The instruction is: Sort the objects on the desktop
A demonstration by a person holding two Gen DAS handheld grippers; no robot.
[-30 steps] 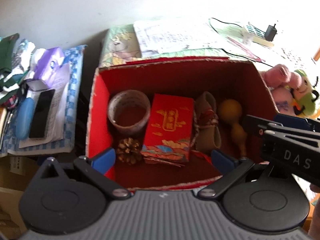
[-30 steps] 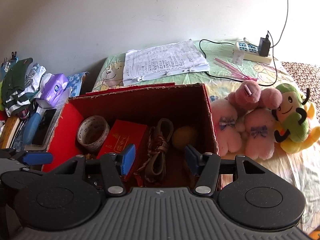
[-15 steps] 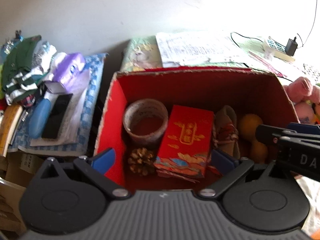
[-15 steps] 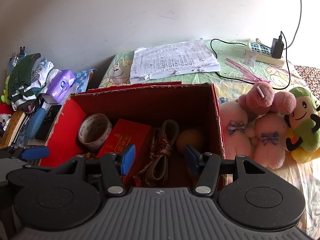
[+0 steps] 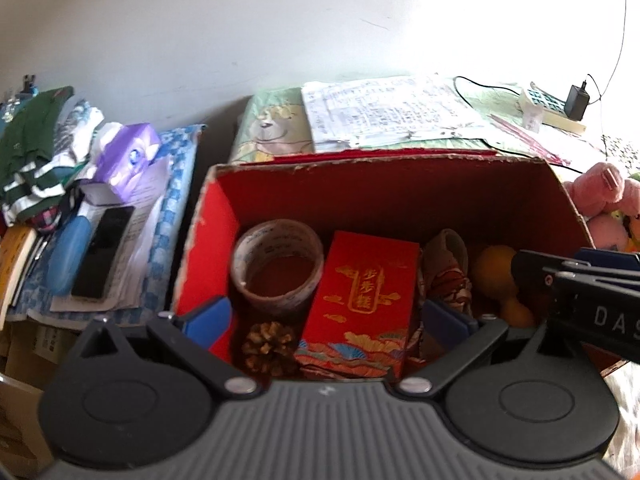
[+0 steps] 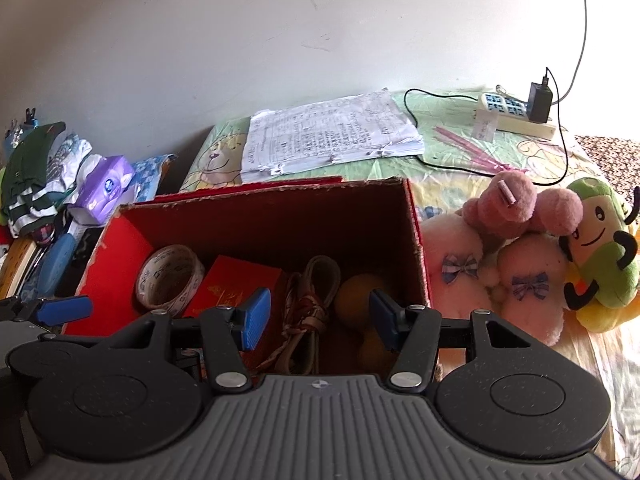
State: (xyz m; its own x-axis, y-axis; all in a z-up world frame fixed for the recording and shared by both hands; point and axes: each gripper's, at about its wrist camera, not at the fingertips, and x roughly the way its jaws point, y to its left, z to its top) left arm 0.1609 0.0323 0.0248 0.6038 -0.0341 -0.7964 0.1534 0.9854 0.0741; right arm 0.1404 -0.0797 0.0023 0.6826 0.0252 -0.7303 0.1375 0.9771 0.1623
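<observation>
An open red cardboard box (image 5: 400,184) (image 6: 280,216) holds a tape roll (image 5: 278,266) (image 6: 170,280), a red packet (image 5: 362,300) (image 6: 236,286), a pine cone (image 5: 270,348), a coiled strap (image 5: 446,270) (image 6: 310,312) and a yellow gourd (image 5: 494,270) (image 6: 356,300). My left gripper (image 5: 328,320) hovers open over the box's near side, with nothing between its fingers. My right gripper (image 6: 318,320) is open above the strap and gourd, also holding nothing. The right gripper's body shows at the right edge of the left wrist view.
Pink plush toys (image 6: 504,248) and a green-yellow plush (image 6: 600,252) lie right of the box. Behind it are a paper stack (image 6: 332,136), a power strip (image 6: 516,116) with cable. To the left sit a purple tissue pack (image 5: 124,156), a phone (image 5: 102,252) and clothes (image 5: 36,148).
Both grippers have pulled back and tilted up from the box, so more of the wall and desk shows. The box contents have not moved. Both grippers stay open.
</observation>
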